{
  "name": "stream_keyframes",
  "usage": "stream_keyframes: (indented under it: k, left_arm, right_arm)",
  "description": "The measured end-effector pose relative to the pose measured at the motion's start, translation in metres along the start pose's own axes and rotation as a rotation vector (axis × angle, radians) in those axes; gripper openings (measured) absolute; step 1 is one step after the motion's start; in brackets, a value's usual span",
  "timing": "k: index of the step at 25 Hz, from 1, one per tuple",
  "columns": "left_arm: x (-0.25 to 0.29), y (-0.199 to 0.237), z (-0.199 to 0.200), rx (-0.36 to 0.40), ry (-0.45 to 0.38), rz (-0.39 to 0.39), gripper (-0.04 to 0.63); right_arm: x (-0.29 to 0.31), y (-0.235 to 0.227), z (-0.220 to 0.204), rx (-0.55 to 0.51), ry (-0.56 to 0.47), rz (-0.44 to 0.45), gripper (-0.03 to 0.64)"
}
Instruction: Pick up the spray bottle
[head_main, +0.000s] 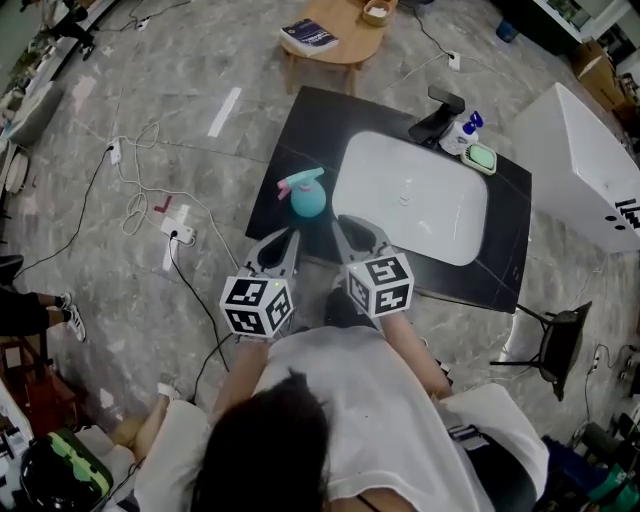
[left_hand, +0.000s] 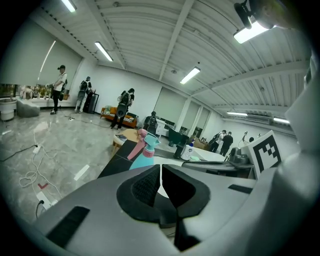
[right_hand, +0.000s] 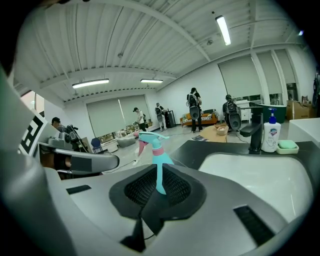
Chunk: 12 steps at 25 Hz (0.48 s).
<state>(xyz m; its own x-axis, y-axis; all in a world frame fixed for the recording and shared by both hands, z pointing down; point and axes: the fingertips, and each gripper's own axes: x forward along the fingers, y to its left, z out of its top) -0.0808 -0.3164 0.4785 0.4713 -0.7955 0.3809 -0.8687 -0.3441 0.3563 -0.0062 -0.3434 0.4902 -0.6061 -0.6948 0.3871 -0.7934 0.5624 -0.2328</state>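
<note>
A teal spray bottle (head_main: 308, 198) with a pink trigger stands upright near the left front of the black counter (head_main: 300, 130), beside the white sink basin (head_main: 420, 200). My left gripper (head_main: 286, 240) sits just short of the bottle on its near left, jaws shut and empty. My right gripper (head_main: 353, 230) is close on the bottle's near right, also shut and empty. In the left gripper view the bottle (left_hand: 145, 148) rises just beyond the closed left gripper (left_hand: 161, 172). In the right gripper view the bottle (right_hand: 156, 150) stands straight ahead of the closed right gripper (right_hand: 159, 184).
A black faucet (head_main: 440, 108), a soap bottle (head_main: 462, 130) and a green soap dish (head_main: 481, 158) sit at the sink's far right corner. A power strip with cables (head_main: 175, 228) lies on the floor to the left. A black chair (head_main: 560, 335) stands at the right, a round wooden table (head_main: 335, 40) beyond.
</note>
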Motion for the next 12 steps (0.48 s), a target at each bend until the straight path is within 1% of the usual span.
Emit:
stream_keyframes:
  k: [5,10,11,12]
  left_arm:
    - [0.016,0.008,0.003,-0.016,0.005,0.042,0.031]
    - [0.028,0.015,-0.004,-0.057,0.017,0.100,0.031]
    - [0.030,0.016,-0.004,-0.060,0.016,0.111,0.031]
    - [0.033,0.016,-0.004,-0.060,0.015,0.122,0.031]
  right_arm:
    - [0.015,-0.012,0.009,-0.014,0.007,0.046,0.028]
    - [0.026,-0.020,0.015,-0.031,0.015,0.106,0.031]
    - [0.029,-0.022,0.014,-0.032,0.026,0.125,0.044]
    - [0.032,-0.023,0.013,-0.032,0.038,0.147,0.100]
